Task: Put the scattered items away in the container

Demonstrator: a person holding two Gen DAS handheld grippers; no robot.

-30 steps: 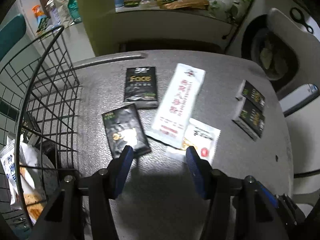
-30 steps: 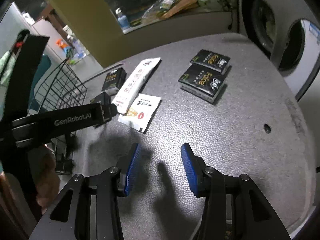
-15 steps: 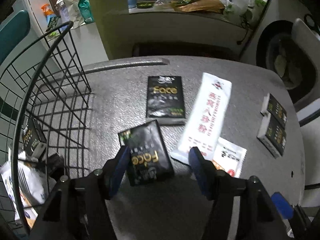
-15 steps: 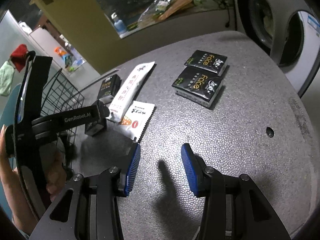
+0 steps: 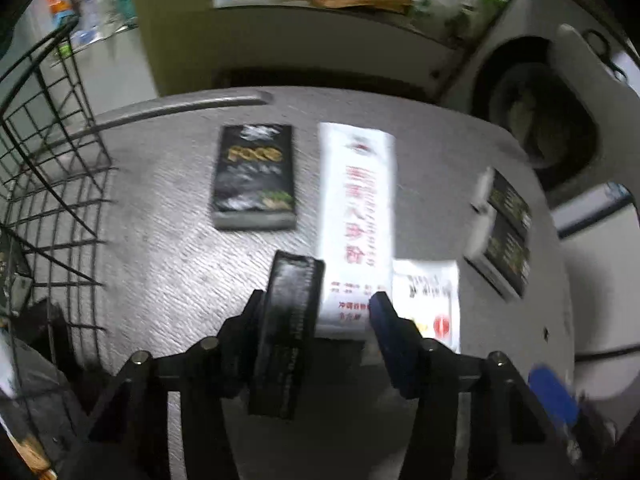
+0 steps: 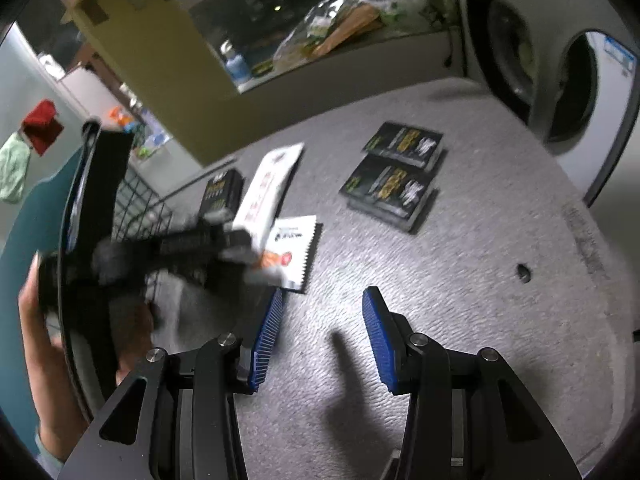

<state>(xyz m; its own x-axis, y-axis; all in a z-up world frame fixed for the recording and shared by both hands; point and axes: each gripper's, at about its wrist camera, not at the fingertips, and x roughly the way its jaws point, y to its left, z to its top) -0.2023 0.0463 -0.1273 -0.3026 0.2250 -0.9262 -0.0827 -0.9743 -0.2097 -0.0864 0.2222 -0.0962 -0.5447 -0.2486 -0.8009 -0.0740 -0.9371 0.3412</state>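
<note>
My left gripper [image 5: 318, 304] points down at the grey table [image 5: 168, 248], and its jaws are closing. A black "Face" pack [image 5: 290, 320] stands tipped on its edge between them. It leans on the left finger, with a gap to the right finger. Ahead lie a second black pack [image 5: 254, 176], a long white packet [image 5: 356, 208] and a small white sachet [image 5: 428, 300]. The wire basket [image 5: 48, 168] stands at the left with some items inside. My right gripper [image 6: 324, 296] hovers open over bare table, with nothing between its fingers. Two more black packs [image 6: 392, 184] lie beyond it.
A washing machine drum [image 6: 576, 88] stands past the table's right edge. A shelf [image 5: 360, 4] with bags and a bottle runs along the back. The table has a small hole [image 6: 522, 272]. A person's hand [image 6: 36, 320] holds the left gripper's handle.
The left gripper has come down over the near black pack, which went from lying flat to standing on edge against the left finger. Its jaws have narrowed. The right gripper has stayed put.
</note>
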